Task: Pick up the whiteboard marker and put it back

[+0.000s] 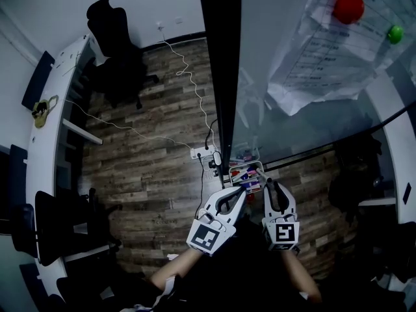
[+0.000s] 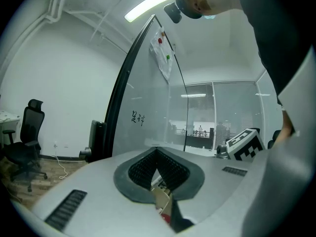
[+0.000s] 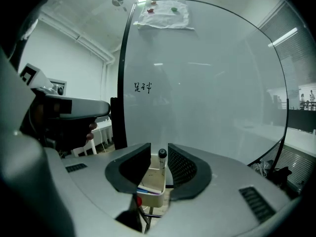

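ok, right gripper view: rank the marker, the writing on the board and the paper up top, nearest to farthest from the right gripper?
1. Marker: between the open jaws of the right gripper.
2. Writing: mid-height on the whiteboard, up and left.
3. Paper: at the whiteboard's top edge.

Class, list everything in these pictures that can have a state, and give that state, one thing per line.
left hand-held gripper: shut, nothing between its jaws.
right hand-held gripper: open, jaws on either side of the marker.
whiteboard marker: capped, upright, at the tray's far end.
tray: holds other coloured items.
paper: pinned to the glass board by a red magnet and a green magnet.
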A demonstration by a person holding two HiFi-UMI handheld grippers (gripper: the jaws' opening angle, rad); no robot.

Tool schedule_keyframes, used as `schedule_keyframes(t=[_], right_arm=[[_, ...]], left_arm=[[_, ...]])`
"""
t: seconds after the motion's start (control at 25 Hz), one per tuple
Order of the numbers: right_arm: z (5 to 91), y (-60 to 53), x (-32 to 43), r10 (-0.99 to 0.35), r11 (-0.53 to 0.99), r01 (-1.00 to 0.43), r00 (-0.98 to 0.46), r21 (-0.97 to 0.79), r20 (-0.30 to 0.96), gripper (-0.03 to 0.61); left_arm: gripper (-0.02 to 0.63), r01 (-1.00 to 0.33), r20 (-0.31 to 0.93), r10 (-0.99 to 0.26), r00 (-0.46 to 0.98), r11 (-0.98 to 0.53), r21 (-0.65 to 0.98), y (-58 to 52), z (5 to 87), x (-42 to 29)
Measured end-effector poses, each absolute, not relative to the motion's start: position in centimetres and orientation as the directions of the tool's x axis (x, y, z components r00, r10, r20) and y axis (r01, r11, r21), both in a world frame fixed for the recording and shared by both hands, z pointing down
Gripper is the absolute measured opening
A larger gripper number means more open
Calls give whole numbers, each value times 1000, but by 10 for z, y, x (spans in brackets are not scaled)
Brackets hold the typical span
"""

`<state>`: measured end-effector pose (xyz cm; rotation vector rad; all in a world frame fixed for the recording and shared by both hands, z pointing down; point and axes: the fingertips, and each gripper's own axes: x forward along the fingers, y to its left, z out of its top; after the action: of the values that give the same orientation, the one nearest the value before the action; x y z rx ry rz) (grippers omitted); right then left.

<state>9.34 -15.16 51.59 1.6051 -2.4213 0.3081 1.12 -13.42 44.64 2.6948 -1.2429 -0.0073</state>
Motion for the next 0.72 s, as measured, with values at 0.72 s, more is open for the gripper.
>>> schedule_keyframes(t=[0.72], right_arm=[[495,-99,88,-908,325,-941,-337,-91,249,15]], left_arm=[[8,-717,18,-723,691,-683,139,-85,432,3]])
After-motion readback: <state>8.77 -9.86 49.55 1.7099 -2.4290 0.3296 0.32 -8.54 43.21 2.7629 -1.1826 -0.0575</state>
